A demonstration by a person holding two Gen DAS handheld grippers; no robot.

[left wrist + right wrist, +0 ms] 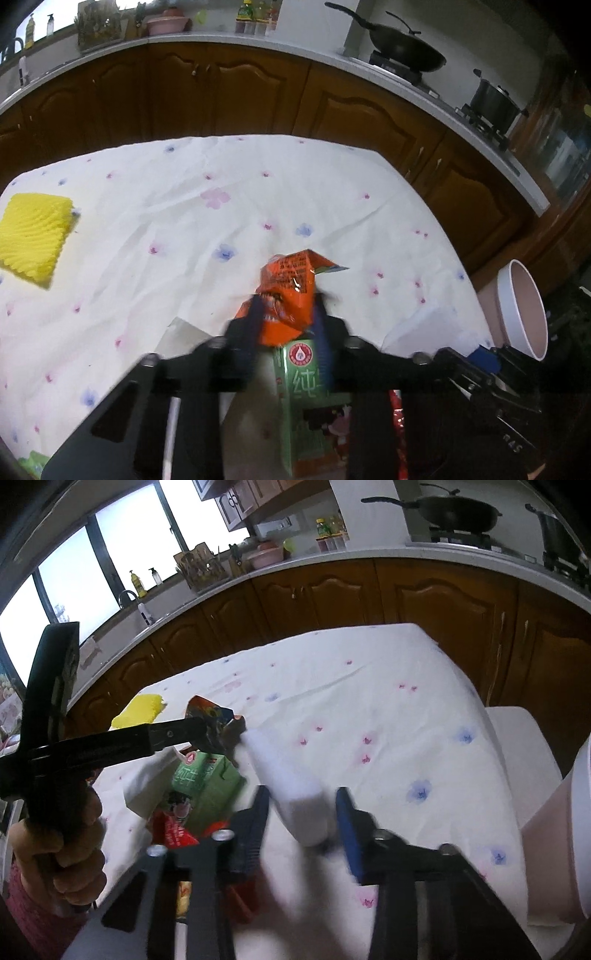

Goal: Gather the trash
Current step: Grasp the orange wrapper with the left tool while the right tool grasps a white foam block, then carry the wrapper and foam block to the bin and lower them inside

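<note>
1. left gripper (286, 314): jaws narrow, pinching a crumpled orange wrapper (291, 291) above a green carton (310, 398) on the counter (221, 221);
2. right gripper (301, 808): jaws apart around a white block (291, 790); blurred, contact unclear

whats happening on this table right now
A person is clearing trash off a floral tablecloth with two handheld grippers. The left gripper has its jaws clamped on a crumpled orange snack wrapper, above a green milk carton. The right gripper has a white foam block between its jaws; the blur hides whether they press on it. A yellow sponge lies untouched, and a white-rimmed bin stands beside the table.
</note>
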